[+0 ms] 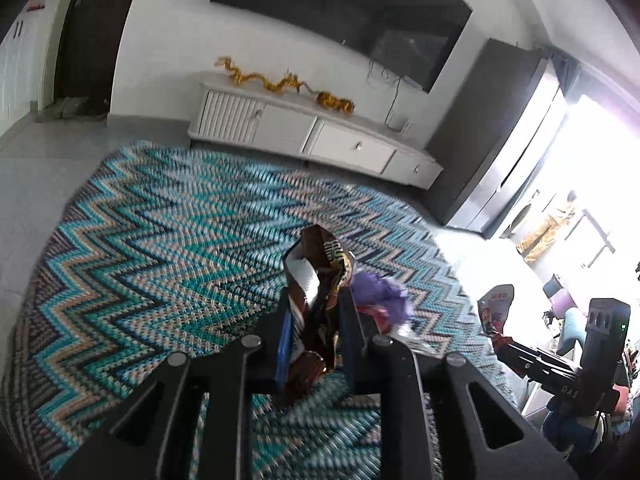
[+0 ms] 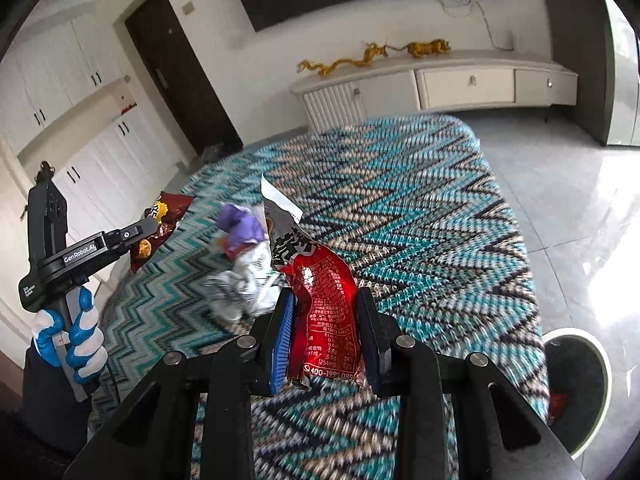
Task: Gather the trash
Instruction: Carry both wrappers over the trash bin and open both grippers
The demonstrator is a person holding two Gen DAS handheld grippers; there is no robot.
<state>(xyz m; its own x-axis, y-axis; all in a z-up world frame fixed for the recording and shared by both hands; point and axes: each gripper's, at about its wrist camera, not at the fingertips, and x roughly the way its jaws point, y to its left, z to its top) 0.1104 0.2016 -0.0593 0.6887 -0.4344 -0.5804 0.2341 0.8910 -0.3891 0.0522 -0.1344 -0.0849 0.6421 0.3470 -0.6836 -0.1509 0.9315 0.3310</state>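
Note:
My left gripper (image 1: pixel 314 340) is shut on a brown snack wrapper (image 1: pixel 320 272) and holds it above the zigzag rug (image 1: pixel 160 240). My right gripper (image 2: pixel 326 336) is shut on a red snack wrapper (image 2: pixel 324 300), also lifted above the rug (image 2: pixel 420 220). A pile of purple and white crumpled trash (image 2: pixel 244 256) lies on the rug between the grippers; it also shows in the left wrist view (image 1: pixel 380 296). The left gripper with its brown wrapper (image 2: pixel 160 228) shows at the left of the right wrist view. A white bin (image 2: pixel 576 392) with a black liner stands at the rug's right edge.
A white TV cabinet (image 1: pixel 312 132) with gold dragon ornaments (image 1: pixel 280 80) stands against the far wall under a wall TV (image 1: pixel 340 12). A dark door (image 2: pixel 180 80) and white cupboards (image 2: pixel 80 112) are at left. Glossy tile floor (image 2: pixel 560 184) surrounds the rug.

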